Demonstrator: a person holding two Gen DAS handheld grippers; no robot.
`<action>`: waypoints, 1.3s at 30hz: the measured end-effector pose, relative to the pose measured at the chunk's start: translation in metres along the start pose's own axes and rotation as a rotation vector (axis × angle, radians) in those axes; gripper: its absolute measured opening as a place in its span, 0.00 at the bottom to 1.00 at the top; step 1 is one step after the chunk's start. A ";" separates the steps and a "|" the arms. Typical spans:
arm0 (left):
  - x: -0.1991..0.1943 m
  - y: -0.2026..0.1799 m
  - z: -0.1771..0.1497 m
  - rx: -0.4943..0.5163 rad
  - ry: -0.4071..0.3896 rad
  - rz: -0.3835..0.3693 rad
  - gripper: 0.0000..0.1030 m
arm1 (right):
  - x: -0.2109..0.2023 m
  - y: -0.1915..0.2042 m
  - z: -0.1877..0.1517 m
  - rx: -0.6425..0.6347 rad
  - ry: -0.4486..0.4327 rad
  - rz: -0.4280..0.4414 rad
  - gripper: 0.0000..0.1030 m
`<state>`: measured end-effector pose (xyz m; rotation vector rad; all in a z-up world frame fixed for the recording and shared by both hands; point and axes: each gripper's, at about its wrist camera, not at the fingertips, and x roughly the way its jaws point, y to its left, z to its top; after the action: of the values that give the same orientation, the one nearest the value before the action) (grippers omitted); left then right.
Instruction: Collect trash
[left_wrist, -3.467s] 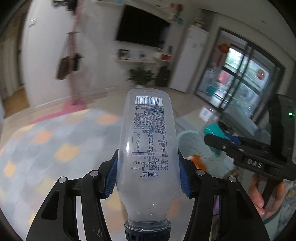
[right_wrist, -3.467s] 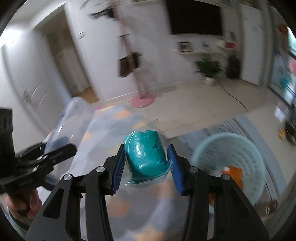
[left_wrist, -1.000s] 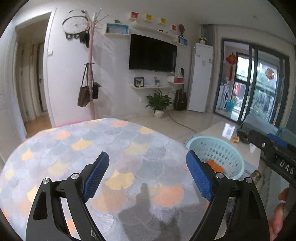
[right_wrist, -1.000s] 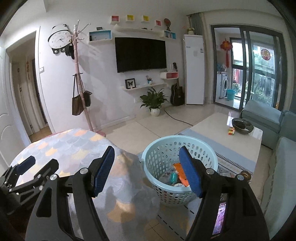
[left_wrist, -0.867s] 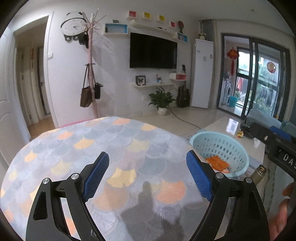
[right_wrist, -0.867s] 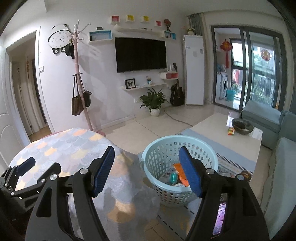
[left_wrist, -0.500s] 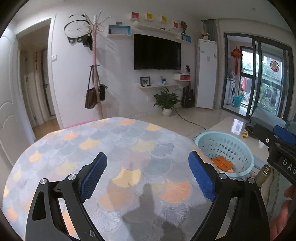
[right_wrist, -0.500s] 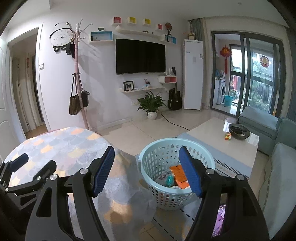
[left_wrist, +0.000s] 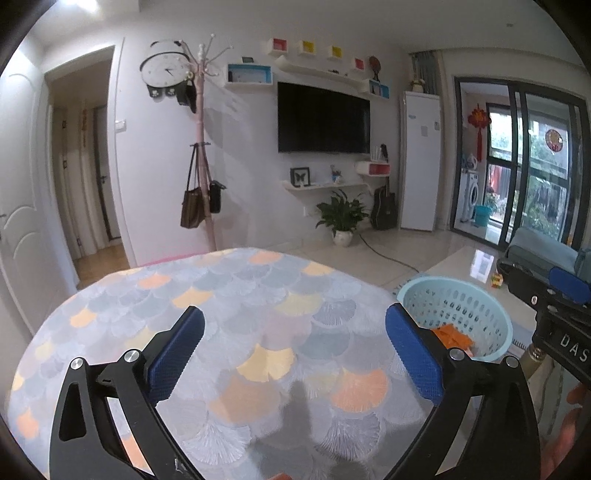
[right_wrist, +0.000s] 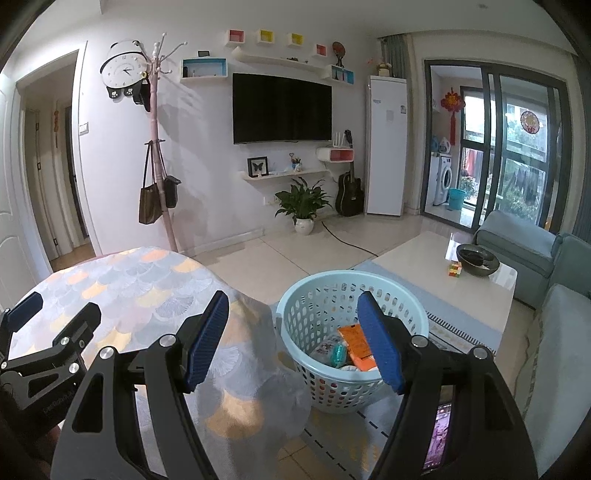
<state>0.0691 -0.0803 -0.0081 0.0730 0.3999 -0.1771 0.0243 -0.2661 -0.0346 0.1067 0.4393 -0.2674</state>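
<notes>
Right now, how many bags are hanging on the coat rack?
2: a brown tote bag on the left of the pink coat rack, and a smaller black bag on its right. Higher up hangs something dark, unclear what.

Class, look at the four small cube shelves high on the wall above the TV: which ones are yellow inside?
The two middle cubes are yellow inside. The outer cubes at each end are red inside, and the wider box shelves lower down are blue.

trash (right_wrist: 352, 349): orange packet, wrappers | inside pale blue basket (right_wrist: 295, 295) | floor beside table
</notes>
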 end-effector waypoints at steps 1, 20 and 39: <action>-0.001 0.001 0.000 -0.004 -0.007 0.001 0.93 | -0.001 0.000 0.000 0.000 0.000 -0.001 0.67; -0.001 0.018 0.003 -0.075 -0.029 0.073 0.93 | 0.003 0.019 -0.007 0.032 0.075 0.053 0.72; 0.002 0.016 0.003 -0.064 -0.003 0.054 0.93 | 0.007 0.020 -0.007 0.032 0.089 0.043 0.72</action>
<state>0.0749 -0.0655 -0.0053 0.0209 0.4004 -0.1113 0.0329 -0.2469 -0.0432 0.1597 0.5201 -0.2279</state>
